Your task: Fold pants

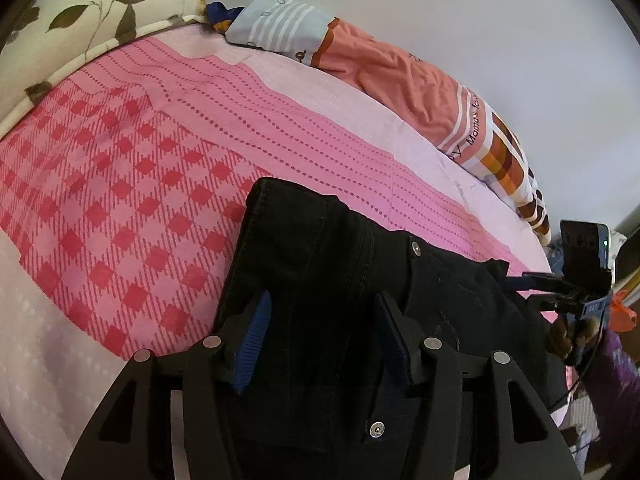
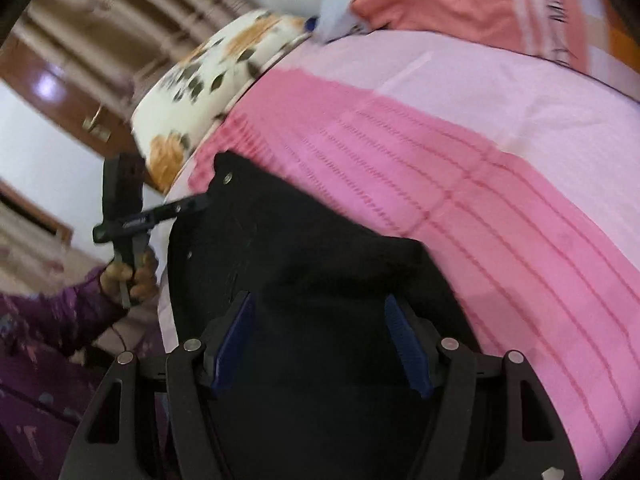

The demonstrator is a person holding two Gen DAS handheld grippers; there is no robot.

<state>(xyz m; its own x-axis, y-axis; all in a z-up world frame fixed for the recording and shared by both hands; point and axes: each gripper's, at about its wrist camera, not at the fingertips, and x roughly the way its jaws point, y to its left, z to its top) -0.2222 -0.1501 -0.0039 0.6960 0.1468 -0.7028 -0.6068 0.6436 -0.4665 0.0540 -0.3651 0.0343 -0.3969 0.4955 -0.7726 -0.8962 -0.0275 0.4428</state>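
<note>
Black pants [image 1: 340, 264] lie on the pink bedsheet [image 1: 120, 184], waistband end up, with metal rivets showing. My left gripper [image 1: 322, 312] is open; its blue-padded fingers [image 1: 256, 332] stand apart over the pants fabric. The right gripper also shows in the left wrist view [image 1: 560, 288], at the pants' right edge. In the right wrist view the pants [image 2: 304, 248] fill the centre. My right gripper [image 2: 320, 320] is open, fingers [image 2: 404, 340] spread over the dark cloth. The left gripper shows in the right wrist view [image 2: 188, 208], touching the pants' left corner.
A floral pillow [image 1: 80, 20] lies at the head of the bed. A folded orange and striped blanket [image 1: 400, 64] lies along the far edge by the wall. A brown wooden door [image 2: 80, 80] stands beyond the bed. My purple sleeve [image 2: 48, 320] is at the left.
</note>
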